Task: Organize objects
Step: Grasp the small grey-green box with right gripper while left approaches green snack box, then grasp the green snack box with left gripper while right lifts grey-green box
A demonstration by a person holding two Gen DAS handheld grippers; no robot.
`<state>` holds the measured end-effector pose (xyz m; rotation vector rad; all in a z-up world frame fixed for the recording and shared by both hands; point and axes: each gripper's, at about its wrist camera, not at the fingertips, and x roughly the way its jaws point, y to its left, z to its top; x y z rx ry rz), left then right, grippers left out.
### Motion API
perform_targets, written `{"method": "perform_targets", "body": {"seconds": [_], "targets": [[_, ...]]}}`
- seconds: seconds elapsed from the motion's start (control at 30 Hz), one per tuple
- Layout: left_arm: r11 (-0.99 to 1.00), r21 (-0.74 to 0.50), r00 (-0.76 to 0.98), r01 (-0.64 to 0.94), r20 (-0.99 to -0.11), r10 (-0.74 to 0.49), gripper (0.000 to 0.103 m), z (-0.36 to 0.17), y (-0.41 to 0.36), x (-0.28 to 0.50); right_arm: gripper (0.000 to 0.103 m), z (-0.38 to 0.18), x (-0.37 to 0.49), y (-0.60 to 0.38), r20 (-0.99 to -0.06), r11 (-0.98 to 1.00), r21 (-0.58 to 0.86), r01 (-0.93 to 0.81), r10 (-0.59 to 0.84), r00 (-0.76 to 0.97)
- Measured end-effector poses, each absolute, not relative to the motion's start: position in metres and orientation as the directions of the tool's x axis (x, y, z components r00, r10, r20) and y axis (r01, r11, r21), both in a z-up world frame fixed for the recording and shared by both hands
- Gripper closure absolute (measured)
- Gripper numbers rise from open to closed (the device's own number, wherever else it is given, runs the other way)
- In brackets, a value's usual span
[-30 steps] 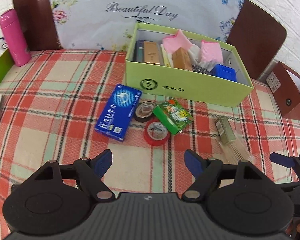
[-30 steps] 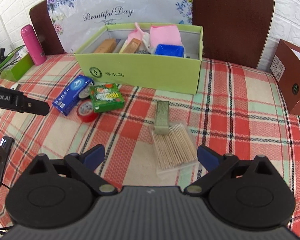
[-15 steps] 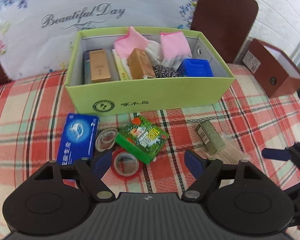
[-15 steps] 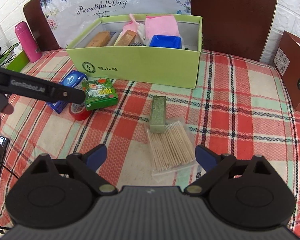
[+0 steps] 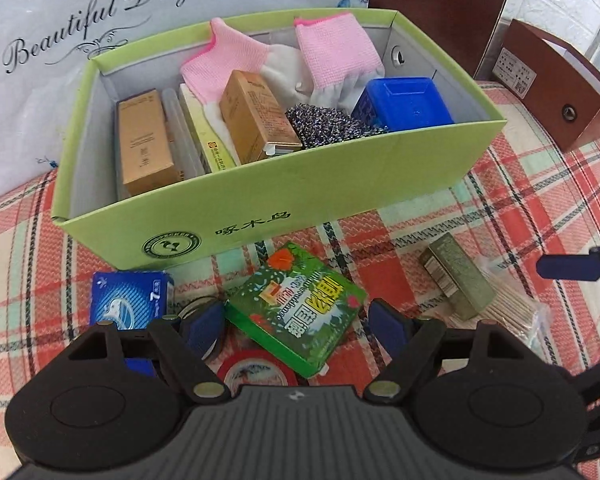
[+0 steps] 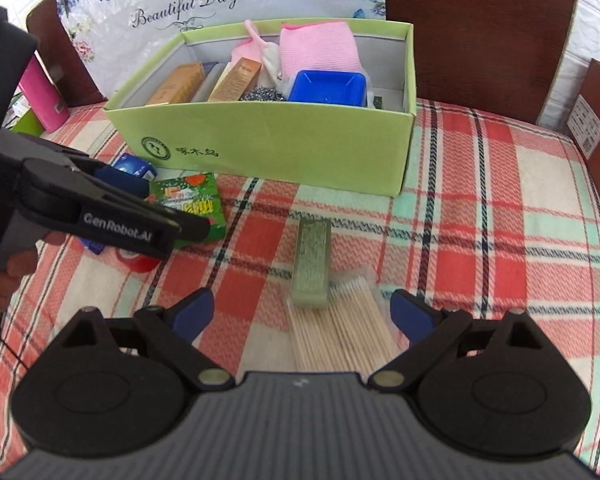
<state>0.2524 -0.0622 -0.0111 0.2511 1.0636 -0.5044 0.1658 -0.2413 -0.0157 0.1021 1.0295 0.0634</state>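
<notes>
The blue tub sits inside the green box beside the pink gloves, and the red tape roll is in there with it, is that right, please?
Not quite. The blue tub does sit inside the green box beside the pink gloves, but the red tape roll is outside it, lying on the checked cloth in front of the box, next to the green packet. The left wrist view shows this.

You face a white brick wall (image 6: 598,12) upper right, a dark brown chair back (image 6: 476,28) before it, plaid tablecloth (image 6: 480,240) below, daylight
</notes>
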Motion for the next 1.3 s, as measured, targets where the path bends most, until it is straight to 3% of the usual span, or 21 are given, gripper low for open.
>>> {"method": "perform_targets", "body": {"seconds": [0.23,0.3,0.33,0.37,0.43,0.57,0.87,0.93,0.97,1.03,1.1,1.17,1.3], "targets": [[0.832,-0.040,0.399,0.554,-0.864,-0.308,0.029,-0.016,-0.071,0.254,0.030,-0.028,0.194,-0.242,-0.860,0.995,0.103,-0.006,0.092,0.502],[0.833,-0.047,0.408,0.552,-0.856,-0.318,0.041,-0.015,-0.070,0.255,0.040,-0.032,0.199,-0.242,-0.865,0.994,0.105,-0.008,0.095,0.492],[0.835,-0.060,0.406,0.548,-0.853,-0.328,0.047,-0.015,-0.068,0.256,0.049,-0.034,0.200,-0.242,-0.869,0.994,0.109,-0.005,0.098,0.484],[0.839,-0.076,0.399,0.539,-0.854,-0.334,0.049,-0.014,-0.066,0.257,0.063,-0.035,0.201,-0.242,-0.873,0.993,0.115,0.000,0.101,0.477],[0.839,-0.098,0.386,0.535,-0.855,-0.346,0.049,-0.015,-0.063,0.256,0.078,-0.039,0.199,-0.243,-0.883,0.992,0.126,0.005,0.110,0.457],[0.822,-0.123,0.343,0.556,-0.867,-0.361,0.030,-0.017,-0.066,0.251,0.080,-0.038,0.186,-0.241,-0.886,0.993,0.121,-0.017,0.116,0.449],[0.785,-0.020,0.340,0.619,-0.894,-0.290,0.029,-0.029,-0.090,0.251,0.080,-0.024,0.155,-0.252,-0.885,0.993,0.115,0.036,0.086,0.458],[0.787,-0.014,0.350,0.616,-0.891,-0.290,0.036,-0.032,-0.090,0.251,0.080,-0.020,0.150,-0.254,-0.882,0.992,0.116,0.048,0.081,0.464],[0.786,0.005,0.365,0.618,-0.887,-0.282,0.048,-0.033,-0.090,0.249,0.080,-0.019,0.147,-0.254,-0.881,0.991,0.118,0.054,0.080,0.466],[0.774,0.022,0.377,0.633,-0.882,-0.283,0.060,-0.032,-0.090,0.242,0.080,-0.017,0.145,-0.255,-0.878,0.990,0.124,0.060,0.081,0.471],[0.774,-0.011,0.357,0.633,-0.883,-0.305,0.089,-0.029,-0.084,0.237,0.080,-0.014,0.143,-0.255,-0.876,0.990,0.128,0.056,0.086,0.475],[0.787,-0.040,0.350,0.616,-0.881,-0.318,0.095,-0.028,-0.077,0.233,0.080,-0.013,0.142,-0.251,-0.873,0.990,0.131,0.046,0.094,0.478],[0.852,-0.145,0.331,0.503,-0.879,-0.344,0.091,-0.025,-0.063,0.229,0.080,-0.010,0.141,-0.246,-0.869,0.991,0.133,0.030,0.102,0.484]]}}
